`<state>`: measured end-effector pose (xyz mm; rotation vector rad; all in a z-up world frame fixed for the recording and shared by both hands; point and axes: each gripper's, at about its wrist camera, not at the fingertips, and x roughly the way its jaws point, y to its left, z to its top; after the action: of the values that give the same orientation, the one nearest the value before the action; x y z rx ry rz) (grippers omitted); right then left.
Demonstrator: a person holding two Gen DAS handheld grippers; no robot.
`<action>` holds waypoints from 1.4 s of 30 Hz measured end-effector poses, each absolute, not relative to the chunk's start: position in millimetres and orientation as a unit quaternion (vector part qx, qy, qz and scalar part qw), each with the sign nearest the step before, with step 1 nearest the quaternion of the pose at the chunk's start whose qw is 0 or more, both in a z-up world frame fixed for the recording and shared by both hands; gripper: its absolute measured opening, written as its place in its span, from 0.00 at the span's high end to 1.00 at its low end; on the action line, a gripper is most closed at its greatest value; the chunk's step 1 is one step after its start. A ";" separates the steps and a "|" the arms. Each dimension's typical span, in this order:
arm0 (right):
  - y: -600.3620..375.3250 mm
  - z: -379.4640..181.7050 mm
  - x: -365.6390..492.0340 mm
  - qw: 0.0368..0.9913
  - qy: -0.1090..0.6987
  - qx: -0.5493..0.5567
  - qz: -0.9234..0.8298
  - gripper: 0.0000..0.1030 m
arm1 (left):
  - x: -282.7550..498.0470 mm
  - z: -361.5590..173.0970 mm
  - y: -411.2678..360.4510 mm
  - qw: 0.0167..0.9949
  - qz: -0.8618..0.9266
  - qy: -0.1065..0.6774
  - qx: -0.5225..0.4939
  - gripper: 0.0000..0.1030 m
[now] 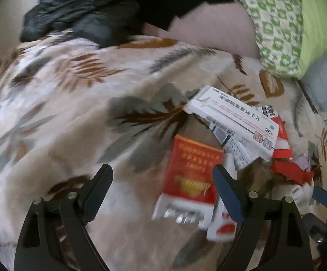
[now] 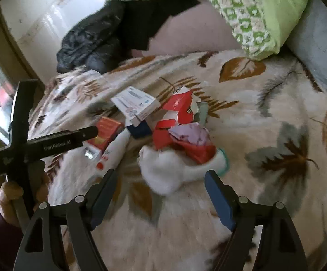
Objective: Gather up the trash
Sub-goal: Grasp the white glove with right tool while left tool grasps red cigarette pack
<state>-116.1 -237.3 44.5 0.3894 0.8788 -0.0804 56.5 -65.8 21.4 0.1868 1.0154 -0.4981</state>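
Trash pile (image 2: 163,122) mid-blanket (image 2: 265,117), open fleece all around.

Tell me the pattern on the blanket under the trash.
Cream blanket printed with brown and grey leaves; clearest in the right wrist view.

Trash pile on leaf-print blanket (image 2: 265,117): red carton (image 1: 191,169) lying flat with blister pack exposed, white medicine box (image 1: 235,119) stacked on others. Torn red packaging (image 2: 181,106), lilac paper (image 2: 193,135) and white wad (image 2: 163,169) lie adjacent.
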 end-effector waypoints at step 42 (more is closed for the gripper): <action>-252.0 4.9 -214.7 0.853 0.463 0.237 0.040 0.69 | 64.5 9.5 -79.6 0.847 -0.162 0.503 0.052 0.06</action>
<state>-214.7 -252.0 4.9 0.4993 0.9743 0.0846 64.5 -79.6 9.5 0.1103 1.0609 -0.3409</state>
